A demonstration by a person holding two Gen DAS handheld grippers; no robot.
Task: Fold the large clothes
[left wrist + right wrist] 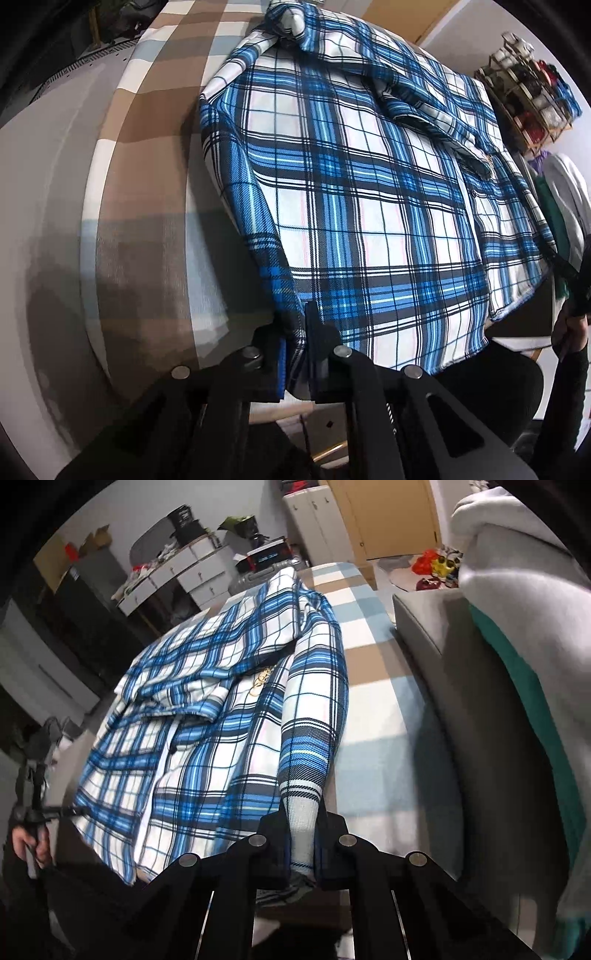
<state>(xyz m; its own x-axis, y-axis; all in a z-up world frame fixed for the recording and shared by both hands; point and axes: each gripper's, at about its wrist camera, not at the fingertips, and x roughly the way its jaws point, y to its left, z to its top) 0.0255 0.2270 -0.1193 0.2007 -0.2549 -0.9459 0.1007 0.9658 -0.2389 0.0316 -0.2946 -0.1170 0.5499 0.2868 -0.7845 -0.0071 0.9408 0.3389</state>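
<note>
The blue-and-white plaid shirt (pixel 354 192) lies spread across a bed covered by a checked sheet (pixel 147 155) in brown, pale blue and white. It seems to lie front up, with a folded-over flap and a small gold ornament (pixel 260 681) near its middle. One long side is already turned in, forming a rolled edge along the sheet.

The left gripper (pixel 295 354) is clamped on the shirt's near corner, fabric pinched between its dark pads at the hem. The right gripper (pixel 303 834) grips the end of a sleeve or side fold, where a paler ribbed band, possibly a cuff, runs between its fingers; the fisheye stretch makes it hard to say which. Both pinches sit on the near edge of the garment, well apart from each other.

The step in hand appears to be a lengthwise fold, carrying the near edge toward the collar end (pixel 288 22). To do it well, both grippers should rise together and keep the cloth between them taut, so the hem stays straight and the turned-in side does not spill open. The near edge should be laid square on the far part before the pads let go.

Beside the bed stand a grey upholstered seat (pixel 461 709) with heaped clothes (pixel 517 572), and a white drawer unit (pixel 184 576) beyond.
</note>
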